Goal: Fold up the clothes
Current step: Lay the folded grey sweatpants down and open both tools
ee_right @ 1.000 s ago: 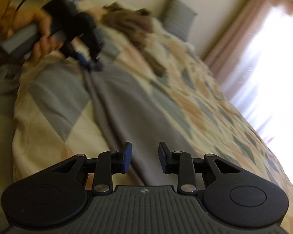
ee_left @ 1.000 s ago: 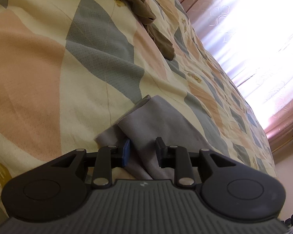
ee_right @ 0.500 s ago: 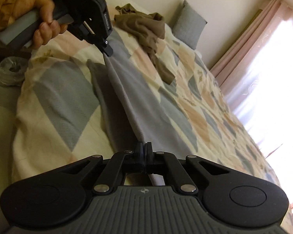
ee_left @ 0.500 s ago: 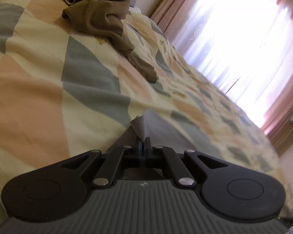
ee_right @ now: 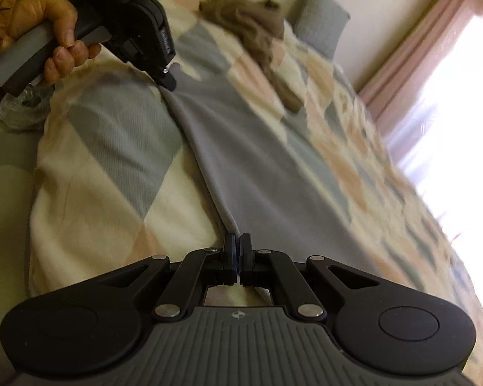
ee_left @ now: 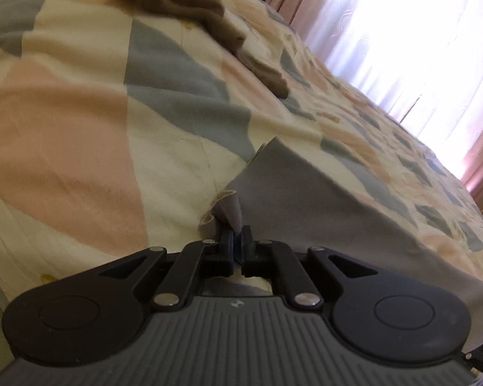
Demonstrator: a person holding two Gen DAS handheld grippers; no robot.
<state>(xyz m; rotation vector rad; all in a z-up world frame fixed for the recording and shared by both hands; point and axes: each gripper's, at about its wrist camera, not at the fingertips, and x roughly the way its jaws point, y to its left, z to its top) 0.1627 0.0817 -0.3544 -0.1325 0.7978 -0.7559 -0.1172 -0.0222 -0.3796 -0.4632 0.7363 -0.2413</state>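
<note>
Grey garment [ee_right: 251, 160]: left gripper [ee_left: 238, 241] and right gripper [ee_right: 237, 251], apart a second ago, now both clamp its edge. Patchwork bedspread [ee_left: 80, 122] beneath (brown clothes [ee_right: 251, 22] at 12 o'clock; pink curtain [ee_right: 412, 54] at 2 o'clock).

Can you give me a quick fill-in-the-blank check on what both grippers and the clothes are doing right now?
1. Both the left gripper and the right gripper are shut on the ____ garment.
2. The cloth between the two grippers is pulled ____.
3. The brown garment lies crumpled near the grey ____.
4. All of it rests on a patchwork ____.

Missing words: grey; taut; pillow; bedspread
</note>
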